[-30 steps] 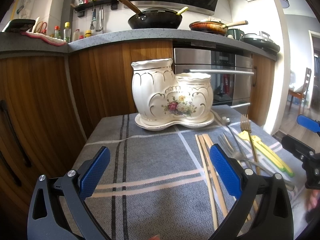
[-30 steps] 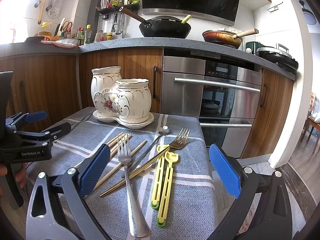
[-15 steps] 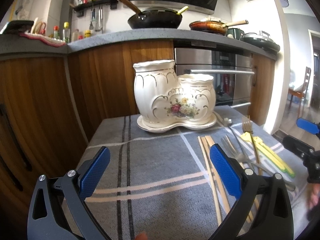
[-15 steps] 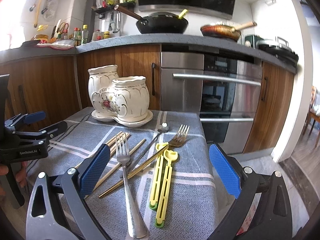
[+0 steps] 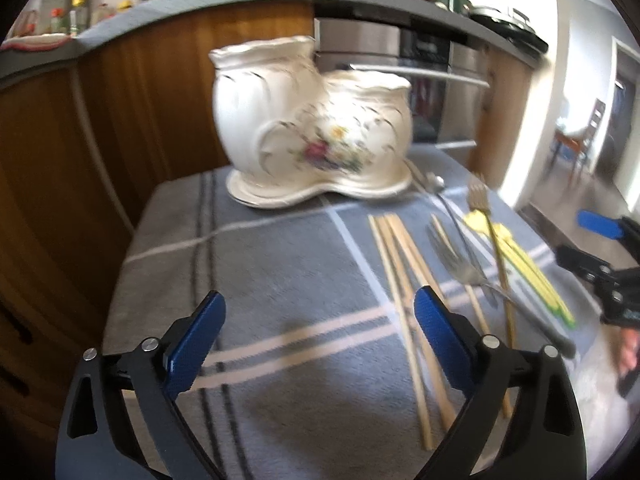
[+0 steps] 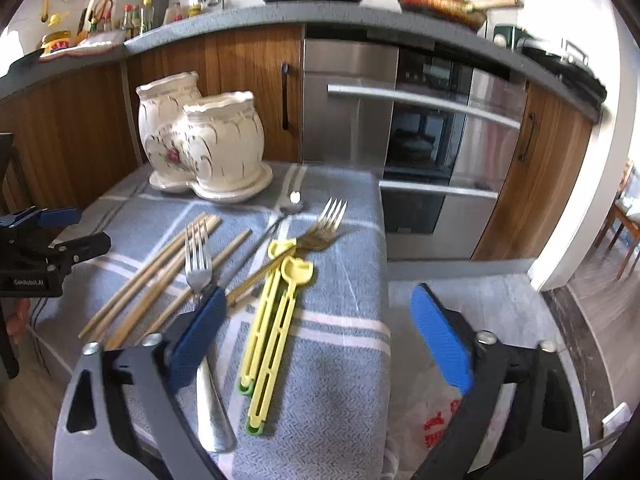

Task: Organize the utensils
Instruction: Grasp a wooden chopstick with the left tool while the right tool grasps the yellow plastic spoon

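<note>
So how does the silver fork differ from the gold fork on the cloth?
The silver steel fork has a broad, flat handle running toward the camera; the slim gold-coloured fork lies diagonally, its thin handle crossing the yellow plastic tongs. The silver fork's tines rest by the wooden chopsticks; the gold fork's point toward the oven. Both lie flat, ungripped.

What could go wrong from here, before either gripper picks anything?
1. The silver fork, gold fork, spoon and chopsticks overlap, so a pinch may drag a neighbour along.
2. The yellow utensils lie near the cloth's right edge; a nudge could send them off.
3. The ceramic holder looks top-heavy on its saucer; a bumped rim may tip it.
</note>
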A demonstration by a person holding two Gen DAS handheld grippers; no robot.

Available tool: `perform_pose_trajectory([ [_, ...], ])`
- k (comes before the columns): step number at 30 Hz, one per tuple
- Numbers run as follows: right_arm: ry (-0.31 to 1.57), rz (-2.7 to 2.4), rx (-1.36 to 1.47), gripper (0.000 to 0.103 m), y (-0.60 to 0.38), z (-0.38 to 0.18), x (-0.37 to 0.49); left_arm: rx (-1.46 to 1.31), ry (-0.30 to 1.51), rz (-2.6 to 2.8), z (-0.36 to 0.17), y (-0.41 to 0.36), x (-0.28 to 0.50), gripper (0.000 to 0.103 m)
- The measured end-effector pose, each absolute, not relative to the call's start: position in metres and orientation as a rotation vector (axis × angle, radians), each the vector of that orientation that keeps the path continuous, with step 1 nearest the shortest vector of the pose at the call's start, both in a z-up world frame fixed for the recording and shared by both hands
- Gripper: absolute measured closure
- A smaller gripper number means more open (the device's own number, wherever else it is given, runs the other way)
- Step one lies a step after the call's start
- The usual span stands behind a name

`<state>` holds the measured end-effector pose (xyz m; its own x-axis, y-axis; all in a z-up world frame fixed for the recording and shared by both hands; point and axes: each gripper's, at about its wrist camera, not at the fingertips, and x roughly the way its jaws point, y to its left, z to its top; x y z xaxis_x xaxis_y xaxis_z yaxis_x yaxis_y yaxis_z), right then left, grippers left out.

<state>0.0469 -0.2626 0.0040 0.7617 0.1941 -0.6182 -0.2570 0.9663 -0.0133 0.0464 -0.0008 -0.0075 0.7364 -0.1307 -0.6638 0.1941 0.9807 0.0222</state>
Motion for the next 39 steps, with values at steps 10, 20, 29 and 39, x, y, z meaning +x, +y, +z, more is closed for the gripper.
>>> perform_pose_trajectory([
  [10, 0.807, 0.302, -0.072, 0.063, -0.256, -0.012, 0.061, 0.138, 0.834, -0.273, -0.019, -0.018, 0.054, 0.047],
  [20, 0.832, 0.314, -0.078, 0.074, -0.253, -0.010, 0.070, 0.209, 0.873, -0.290, -0.027, -0.031, 0.066, 0.062],
  [29, 0.884, 0.310, -0.082, 0.076, -0.252, -0.011, 0.089, 0.231, 0.923, -0.315, -0.027, -0.036, 0.101, 0.065],
  [39, 0.958, 0.336, -0.084, 0.076, -0.251, -0.016, 0.096, 0.285, 0.949, -0.349, -0.024, -0.037, 0.112, 0.065],
])
